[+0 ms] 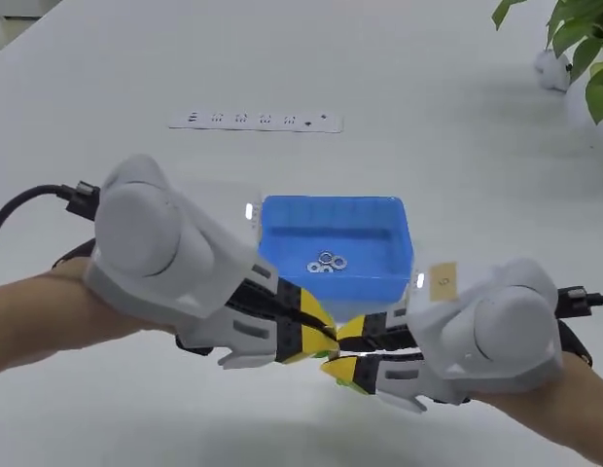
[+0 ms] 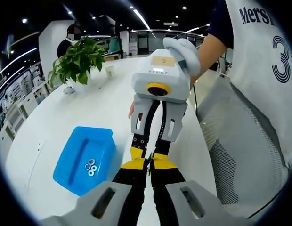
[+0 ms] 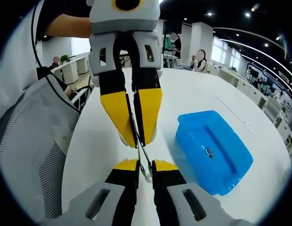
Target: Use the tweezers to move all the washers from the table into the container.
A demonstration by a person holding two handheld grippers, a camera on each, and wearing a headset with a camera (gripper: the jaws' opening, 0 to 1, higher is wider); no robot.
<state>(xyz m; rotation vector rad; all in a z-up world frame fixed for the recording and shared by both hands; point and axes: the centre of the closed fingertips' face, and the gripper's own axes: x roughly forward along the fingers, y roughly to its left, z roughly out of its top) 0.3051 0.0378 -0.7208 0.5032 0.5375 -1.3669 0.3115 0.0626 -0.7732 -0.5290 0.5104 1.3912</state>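
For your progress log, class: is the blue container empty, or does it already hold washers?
Not empty. A small cluster of washers lies on the floor of the blue container, seen in all three views.

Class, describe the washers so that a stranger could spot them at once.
On the white table, find the open blue container. The washers lie clustered on its floor: small silver rings, the only things inside it.
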